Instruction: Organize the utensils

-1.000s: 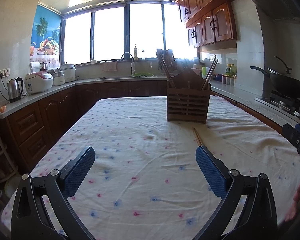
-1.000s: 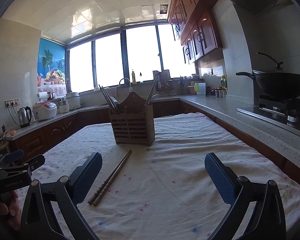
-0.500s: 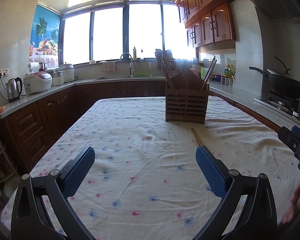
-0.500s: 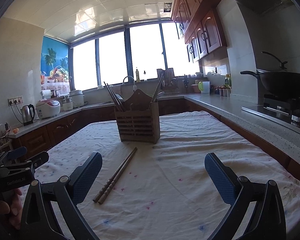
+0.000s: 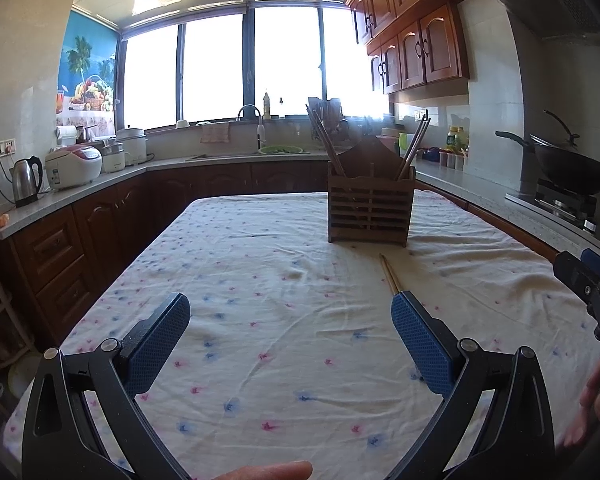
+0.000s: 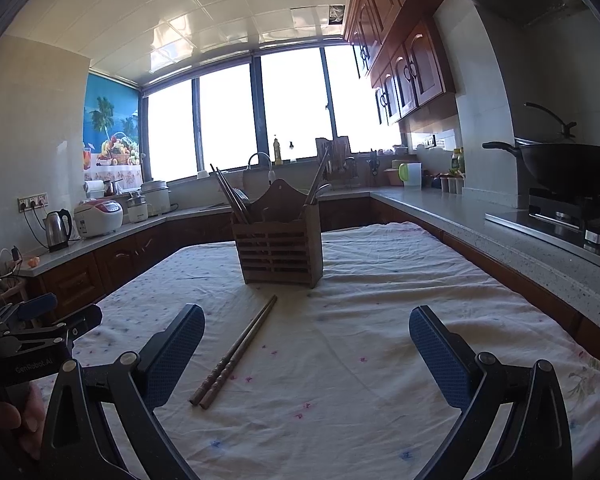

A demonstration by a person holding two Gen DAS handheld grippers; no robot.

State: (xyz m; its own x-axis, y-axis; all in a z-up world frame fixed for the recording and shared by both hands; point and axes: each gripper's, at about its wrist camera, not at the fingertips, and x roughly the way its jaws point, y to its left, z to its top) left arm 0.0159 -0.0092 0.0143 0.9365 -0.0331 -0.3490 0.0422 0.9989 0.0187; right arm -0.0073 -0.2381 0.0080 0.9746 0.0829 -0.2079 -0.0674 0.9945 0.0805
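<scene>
A pair of brown wooden chopsticks [image 6: 236, 352] lies side by side on the flowered tablecloth [image 6: 340, 360], between my right gripper [image 6: 307, 320] and the slatted wooden utensil holder [image 6: 280, 248]. The holder stands mid-table with chopsticks and a spoon upright in it. My right gripper is open, above the cloth, with the chopsticks near its left finger. In the left wrist view the holder [image 5: 370, 210] is ahead to the right, and the chopsticks' tips [image 5: 389, 273] show beyond the right finger. My left gripper [image 5: 291, 308] is open and empty.
Counters run round the table: a kettle [image 5: 26, 180] and rice cookers [image 5: 74, 166] at left, a sink [image 5: 260, 148] under the window, a wok [image 6: 568, 168] on a stove at right. A hand holds each gripper; the other gripper [image 6: 40, 328] shows at each view's edge.
Both grippers have tilted up slightly and the right one has eased closer to the holder and the chopsticks. Nothing on the table has moved; both stay open.
</scene>
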